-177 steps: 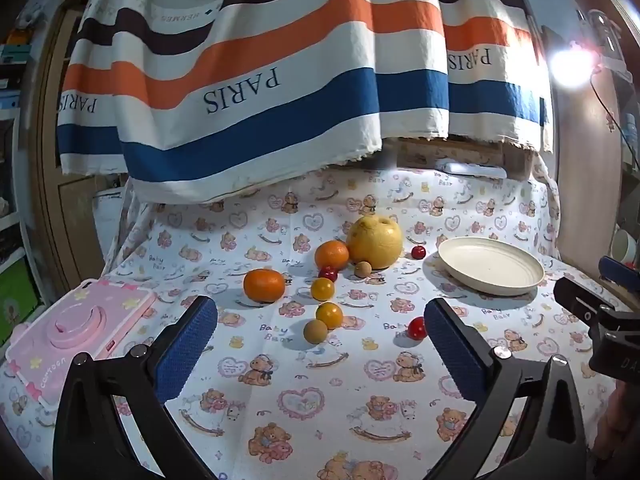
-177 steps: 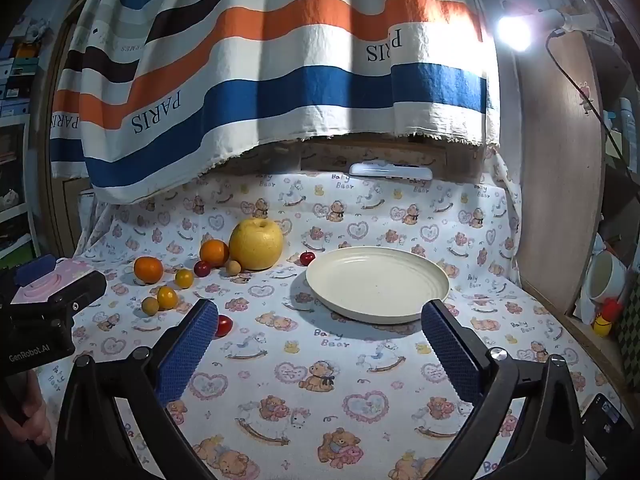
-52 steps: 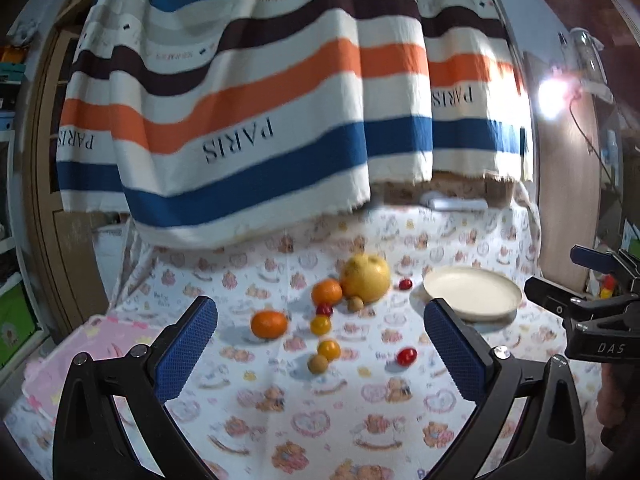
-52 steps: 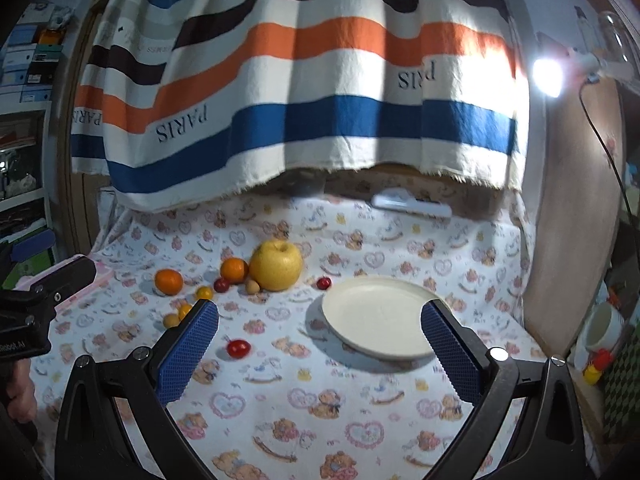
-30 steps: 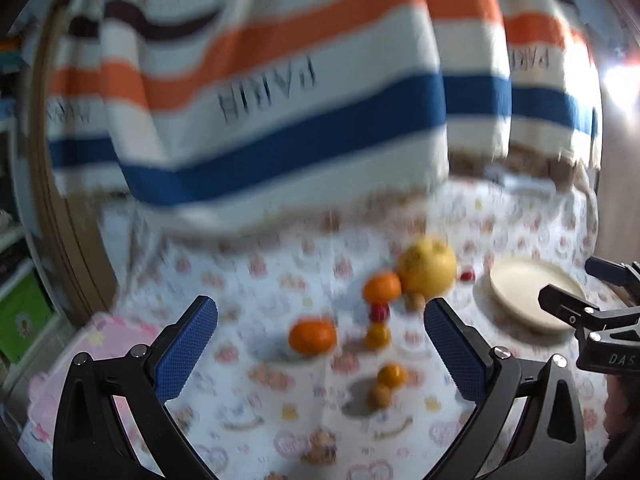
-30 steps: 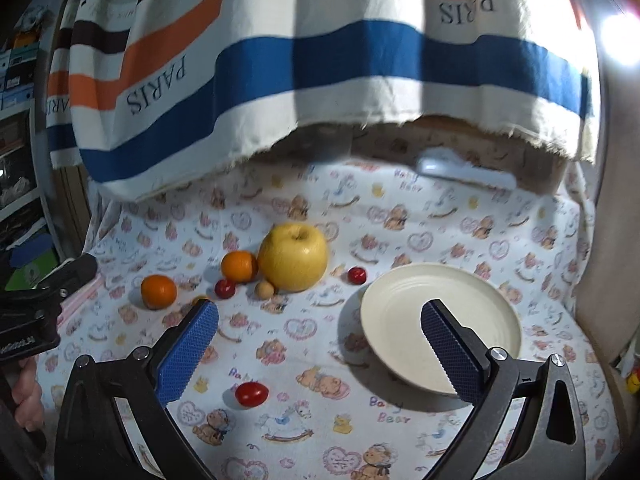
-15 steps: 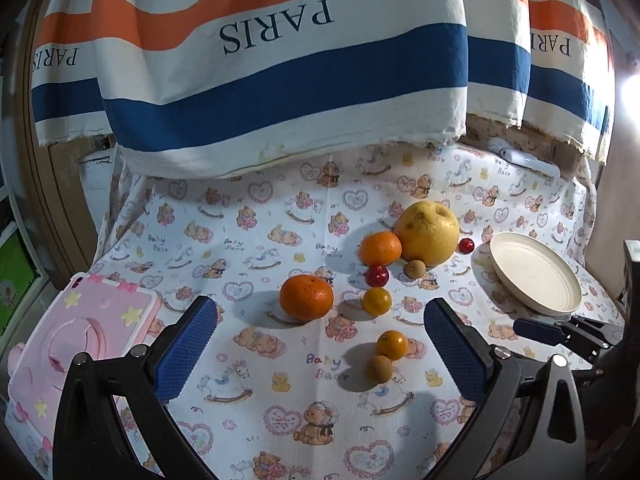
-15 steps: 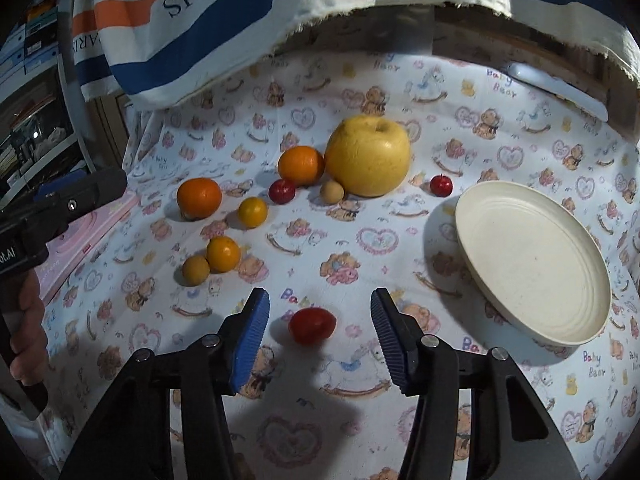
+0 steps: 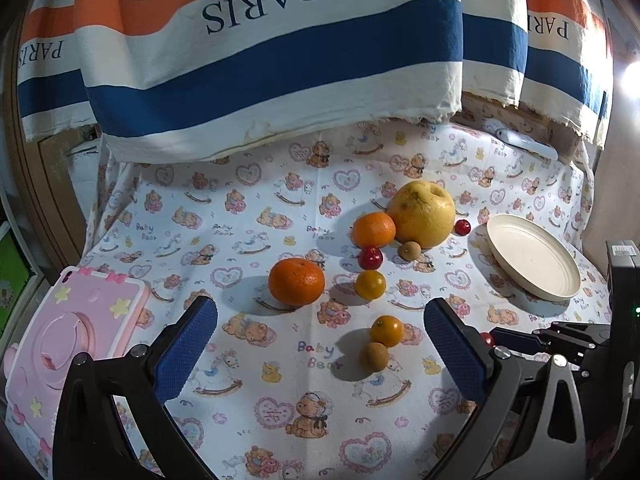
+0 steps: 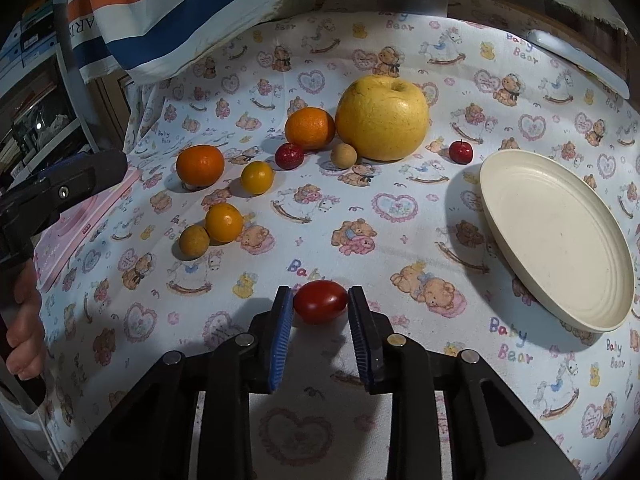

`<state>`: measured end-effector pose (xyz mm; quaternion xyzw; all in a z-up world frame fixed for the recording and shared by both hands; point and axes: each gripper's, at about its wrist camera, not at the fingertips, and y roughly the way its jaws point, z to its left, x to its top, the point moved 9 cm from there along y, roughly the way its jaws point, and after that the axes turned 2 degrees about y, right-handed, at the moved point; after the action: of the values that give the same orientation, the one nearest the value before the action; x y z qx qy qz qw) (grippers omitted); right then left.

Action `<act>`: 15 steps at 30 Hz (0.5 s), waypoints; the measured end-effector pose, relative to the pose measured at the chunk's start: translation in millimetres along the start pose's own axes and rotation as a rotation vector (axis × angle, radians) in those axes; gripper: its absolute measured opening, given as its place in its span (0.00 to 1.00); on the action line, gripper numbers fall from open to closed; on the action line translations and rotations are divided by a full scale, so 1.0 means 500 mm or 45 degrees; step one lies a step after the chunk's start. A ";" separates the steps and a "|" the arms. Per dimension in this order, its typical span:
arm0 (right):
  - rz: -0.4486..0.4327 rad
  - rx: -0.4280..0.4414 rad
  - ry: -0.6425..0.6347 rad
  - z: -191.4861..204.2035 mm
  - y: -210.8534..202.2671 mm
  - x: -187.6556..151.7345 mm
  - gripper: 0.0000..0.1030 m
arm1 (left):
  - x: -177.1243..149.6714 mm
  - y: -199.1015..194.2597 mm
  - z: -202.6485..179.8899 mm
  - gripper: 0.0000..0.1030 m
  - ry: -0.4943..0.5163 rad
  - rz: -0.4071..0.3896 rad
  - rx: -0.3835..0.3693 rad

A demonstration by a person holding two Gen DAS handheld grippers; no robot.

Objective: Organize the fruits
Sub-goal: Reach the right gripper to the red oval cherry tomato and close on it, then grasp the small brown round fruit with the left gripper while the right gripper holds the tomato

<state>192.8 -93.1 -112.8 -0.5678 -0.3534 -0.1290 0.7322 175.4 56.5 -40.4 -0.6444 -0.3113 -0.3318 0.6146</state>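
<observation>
Holding my left gripper (image 9: 320,344) wide and empty, I'm closing my right gripper (image 10: 320,316), wide a second ago, on the tomato (image 10: 320,301) at six o'clock; the plate (image 10: 600,308) at three is waiting, I'm guessing.

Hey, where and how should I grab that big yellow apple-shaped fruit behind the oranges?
Grip the big yellow apple-shaped fruit across its widest middle, coming from above. It sits upright, and a small orange and a tan ball crowd its left and front.
</observation>
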 end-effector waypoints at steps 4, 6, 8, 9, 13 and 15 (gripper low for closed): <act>-0.010 -0.024 -0.012 0.001 -0.004 0.002 0.28 | -0.011 0.015 -0.009 1.00 0.009 0.057 -0.036; -0.024 -0.027 -0.013 0.000 -0.009 0.005 0.28 | -0.019 0.027 -0.016 1.00 0.016 0.101 -0.050; -0.040 -0.029 -0.009 -0.001 -0.016 0.009 0.28 | -0.029 0.039 -0.021 0.99 0.019 0.144 -0.073; -0.048 -0.032 -0.007 -0.002 -0.019 0.010 0.28 | -0.034 0.043 -0.025 0.94 0.020 0.162 -0.087; -0.068 -0.036 -0.004 -0.006 -0.027 0.015 0.28 | -0.054 0.061 -0.047 0.69 0.040 0.244 -0.163; -0.073 -0.029 -0.001 -0.005 -0.028 0.016 0.28 | -0.065 0.071 -0.058 0.55 0.033 0.292 -0.219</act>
<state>191.2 -98.2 -97.1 -0.5659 -0.3684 -0.1537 0.7214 183.8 26.0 -86.9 -0.7217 -0.1981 -0.2934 0.5949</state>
